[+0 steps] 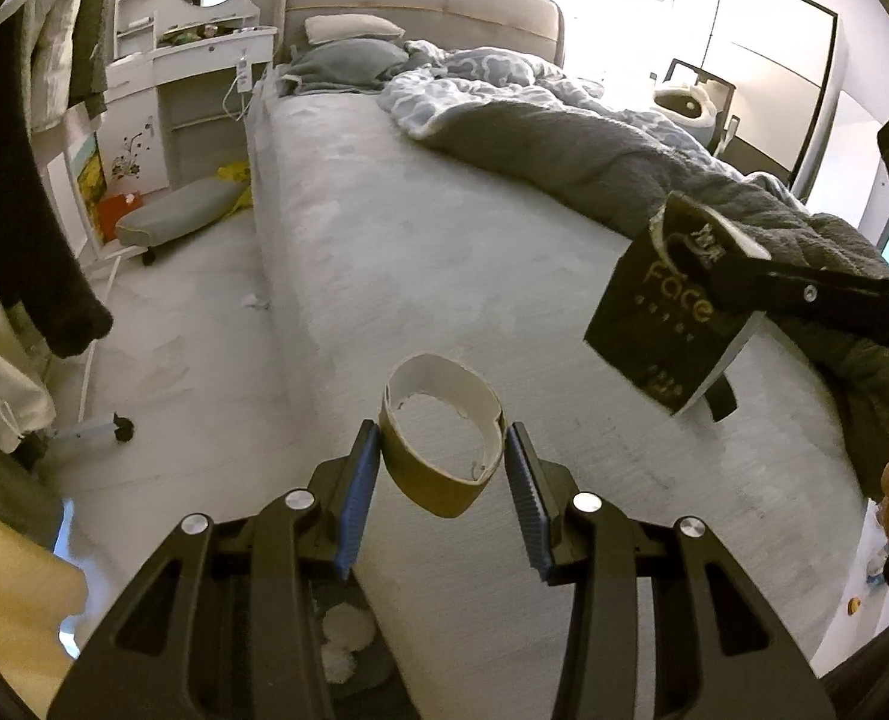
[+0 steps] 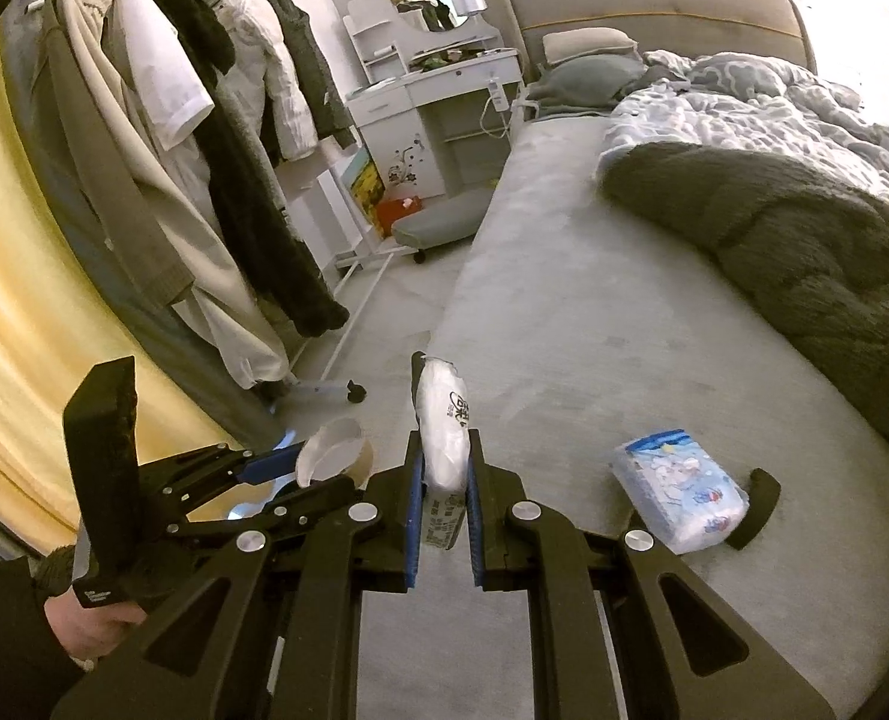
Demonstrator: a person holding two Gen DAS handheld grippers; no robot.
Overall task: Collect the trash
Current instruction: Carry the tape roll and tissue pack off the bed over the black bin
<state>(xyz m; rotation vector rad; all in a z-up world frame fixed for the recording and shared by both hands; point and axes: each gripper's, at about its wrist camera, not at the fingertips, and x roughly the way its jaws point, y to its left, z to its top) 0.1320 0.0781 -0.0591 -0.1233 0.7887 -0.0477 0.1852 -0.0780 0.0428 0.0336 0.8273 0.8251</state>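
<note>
My left gripper (image 1: 443, 468) is shut on a squashed brown cardboard tape ring (image 1: 441, 438), held above the bed's near edge; the ring also shows in the right wrist view (image 2: 336, 453). My right gripper (image 2: 444, 480) is shut on a flat packet, white and edge-on in its own view (image 2: 443, 420), black with gold "Face" lettering in the left wrist view (image 1: 660, 312). A blue and white tissue pack (image 2: 681, 495) lies on the grey bed (image 2: 594, 312) to the right of my right gripper, next to a black curved object (image 2: 756, 507).
A rumpled grey blanket (image 2: 804, 240) and blue quilt (image 2: 744, 102) cover the bed's far side. A clothes rack (image 2: 204, 138) stands to the left. A white vanity (image 2: 438, 90) and low grey stool (image 2: 444, 222) stand beyond. White crumpled pieces (image 1: 345, 636) lie below my left gripper.
</note>
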